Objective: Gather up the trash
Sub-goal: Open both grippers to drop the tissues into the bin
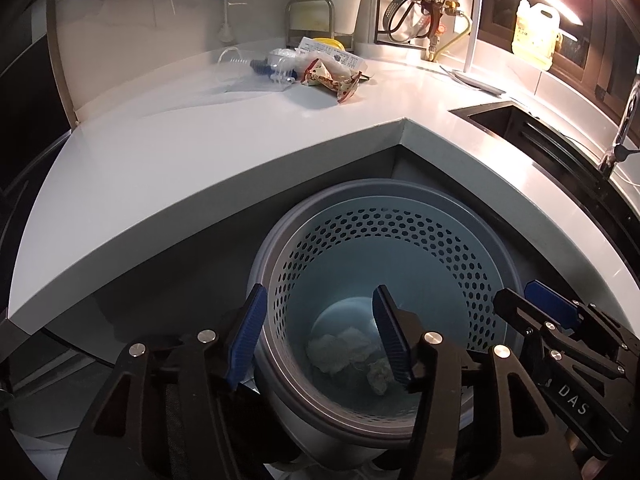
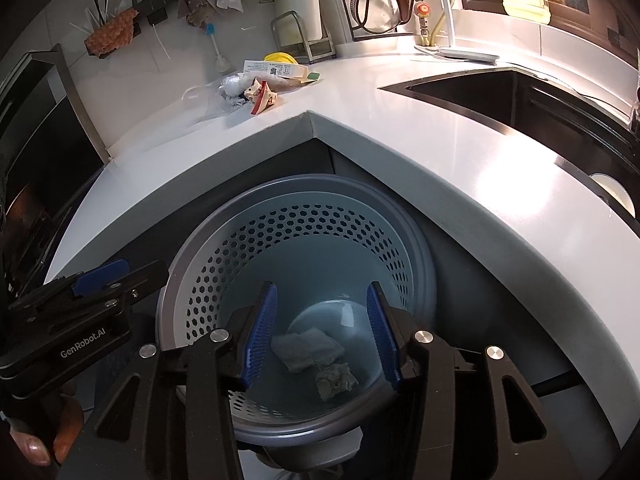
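A round grey bin (image 1: 472, 216) (image 2: 192, 256) with a perforated pale blue liner stands on the floor below the counter corner. Two crumpled pieces of paper (image 1: 340, 354) (image 2: 306, 346) lie on its bottom. My left gripper (image 1: 318, 340) hangs above the bin's mouth, open, nothing between its blue pads. My right gripper (image 2: 322, 332) hangs beside it over the same bin, also open and empty. On the white counter (image 1: 200, 132) (image 2: 440, 132) lies a pile of trash: a red and white wrapper (image 1: 332, 78) (image 2: 262, 98), clear plastic (image 1: 256, 74) (image 2: 216, 100) and a white box (image 1: 332, 54) (image 2: 276, 70).
A dark sink (image 1: 520, 120) (image 2: 500, 92) is set in the counter on the right. A metal rack (image 1: 312, 20) (image 2: 300, 36) and a yellow lid (image 1: 328, 44) (image 2: 280, 57) stand behind the pile. A dark appliance (image 2: 36, 128) is at the left. A hand (image 2: 36, 444) holds the left gripper.
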The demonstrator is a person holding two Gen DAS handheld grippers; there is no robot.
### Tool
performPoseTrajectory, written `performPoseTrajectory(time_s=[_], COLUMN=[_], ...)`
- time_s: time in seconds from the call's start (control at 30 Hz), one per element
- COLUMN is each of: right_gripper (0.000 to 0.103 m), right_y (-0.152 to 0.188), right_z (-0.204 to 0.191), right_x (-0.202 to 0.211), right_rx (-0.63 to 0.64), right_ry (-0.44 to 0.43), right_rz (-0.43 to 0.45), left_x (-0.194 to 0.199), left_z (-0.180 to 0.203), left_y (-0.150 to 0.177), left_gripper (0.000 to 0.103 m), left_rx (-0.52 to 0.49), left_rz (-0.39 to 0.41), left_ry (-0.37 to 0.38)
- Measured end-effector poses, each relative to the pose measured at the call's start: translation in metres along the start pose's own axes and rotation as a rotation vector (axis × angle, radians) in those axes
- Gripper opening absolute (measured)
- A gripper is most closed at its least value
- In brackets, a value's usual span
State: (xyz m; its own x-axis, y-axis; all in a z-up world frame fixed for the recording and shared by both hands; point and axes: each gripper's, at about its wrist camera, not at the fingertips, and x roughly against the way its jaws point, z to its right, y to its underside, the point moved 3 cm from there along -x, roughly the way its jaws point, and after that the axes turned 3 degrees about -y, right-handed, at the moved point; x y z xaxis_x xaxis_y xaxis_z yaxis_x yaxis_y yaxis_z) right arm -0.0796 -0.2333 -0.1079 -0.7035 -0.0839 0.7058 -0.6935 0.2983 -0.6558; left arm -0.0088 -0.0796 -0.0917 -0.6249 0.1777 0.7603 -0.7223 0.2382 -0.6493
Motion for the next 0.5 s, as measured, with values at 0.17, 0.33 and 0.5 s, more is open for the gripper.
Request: performPoseTrajectory(time_s=[0.17, 0.33, 0.5], right_gripper=[0.045, 0.045, 0.045], right_y=[-0.0001, 0.0000, -0.0015], right_z=[-0.0003, 0.0002, -0.0003], right_x=[-0.0001, 0.0003, 0.0010], right_rx=[0.001, 0.001, -0.002], right_ry=[0.002, 0.001, -0.008], right_rz=[0.001, 0.001, 0.003], left_x=[-0.0003, -0.0008, 0.0009], left_z=[-0.0004, -0.0013, -0.0053], left_y=[0.0013, 0.0009, -0.0011], left_gripper=[0.054, 0.055, 0.060], left_rx=[-0.003, 0.002, 0.015], left_rz=[-0.002, -0.004, 0.003], left_ry=[-0.002, 0.003, 0.006])
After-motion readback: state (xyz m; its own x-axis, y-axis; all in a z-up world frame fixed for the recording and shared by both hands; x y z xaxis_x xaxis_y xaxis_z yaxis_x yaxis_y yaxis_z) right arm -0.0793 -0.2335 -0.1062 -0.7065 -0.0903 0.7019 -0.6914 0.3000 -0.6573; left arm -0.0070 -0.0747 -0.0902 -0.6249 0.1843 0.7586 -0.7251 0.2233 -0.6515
